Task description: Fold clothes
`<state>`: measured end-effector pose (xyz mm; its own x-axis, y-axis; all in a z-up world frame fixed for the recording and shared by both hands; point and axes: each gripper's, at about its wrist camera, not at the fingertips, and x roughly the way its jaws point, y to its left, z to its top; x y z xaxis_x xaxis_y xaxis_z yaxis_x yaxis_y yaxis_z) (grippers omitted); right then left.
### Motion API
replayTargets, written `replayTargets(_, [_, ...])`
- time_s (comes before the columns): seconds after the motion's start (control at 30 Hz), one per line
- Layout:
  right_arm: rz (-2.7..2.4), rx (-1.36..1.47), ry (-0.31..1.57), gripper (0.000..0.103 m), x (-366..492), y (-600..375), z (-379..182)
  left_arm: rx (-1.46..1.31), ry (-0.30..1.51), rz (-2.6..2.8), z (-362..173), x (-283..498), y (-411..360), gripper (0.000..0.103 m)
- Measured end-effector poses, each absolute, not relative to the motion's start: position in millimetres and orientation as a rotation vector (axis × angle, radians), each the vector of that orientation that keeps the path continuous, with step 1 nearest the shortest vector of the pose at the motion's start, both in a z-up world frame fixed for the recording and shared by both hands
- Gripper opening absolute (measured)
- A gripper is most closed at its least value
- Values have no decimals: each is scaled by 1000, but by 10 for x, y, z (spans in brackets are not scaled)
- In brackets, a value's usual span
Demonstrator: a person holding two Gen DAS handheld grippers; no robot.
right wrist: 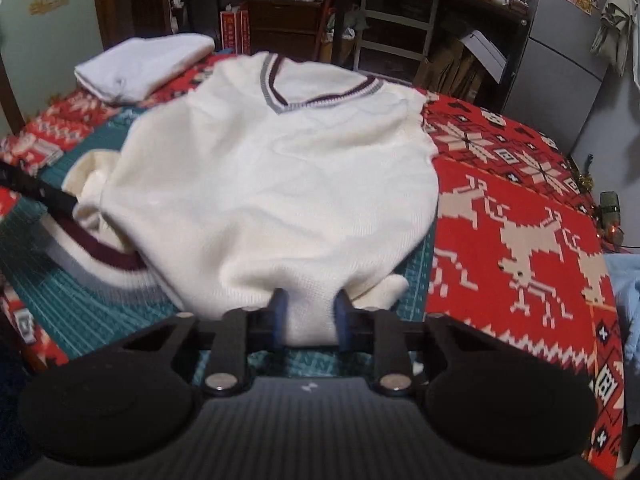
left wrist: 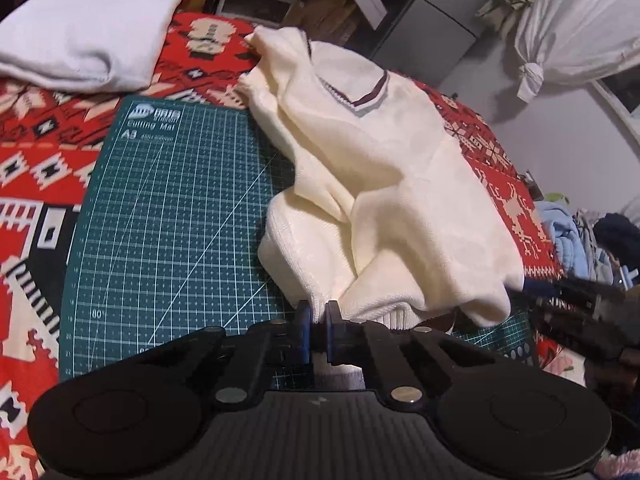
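Lying soft and limp across the green cutting mat [left wrist: 168, 208], the cream sweater [right wrist: 276, 184] drapes from both grips: left gripper [left wrist: 316, 320] pinched narrow on its ribbed hem, right gripper [right wrist: 308, 312] wider around a bunched fold.

The left half of the green cutting mat [left wrist: 168, 216] lies bare, open room for a claw to pass. The cream sweater [left wrist: 384, 184] heaps over its right half. A folded white garment [left wrist: 84, 52] blocks the far left corner of the surface. Right of the sweater, the red patterned cloth [right wrist: 520, 216] lies bare to the edge.
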<state>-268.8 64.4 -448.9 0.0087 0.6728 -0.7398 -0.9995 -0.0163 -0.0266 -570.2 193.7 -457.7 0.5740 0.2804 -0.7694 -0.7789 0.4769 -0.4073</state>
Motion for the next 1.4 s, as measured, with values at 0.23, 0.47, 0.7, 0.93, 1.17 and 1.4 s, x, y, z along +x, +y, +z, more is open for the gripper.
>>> replayTargets(0.23, [1501,-463,592,7,-2446,967,-3868,-827,543,758,-4227,-5887,2007,6])
replayTargets(0.47, [1451,-417,684,0,-2110,1966,-3825,-828,494,856,-4102,-6080,2226,6])
replayTargets(0.7, [1501,-438,706,1,-2270,1987,-3937,-881,511,888,-4332,-6109,2244,6])
replayTargets(0.93, [1518,-450,707,26,-2303,780,-3958,-955,519,850,-4469,-6211,2254,6])
replayTargets(1.17, [1490,-561,713,70,-2486,134,-4338,-950,545,828,-4518,-6141,2202,16])
replayTargets(1.4, [1511,-656,645,67,-2669,333,-4589,-891,603,809,-4543,-5984,2093,34])
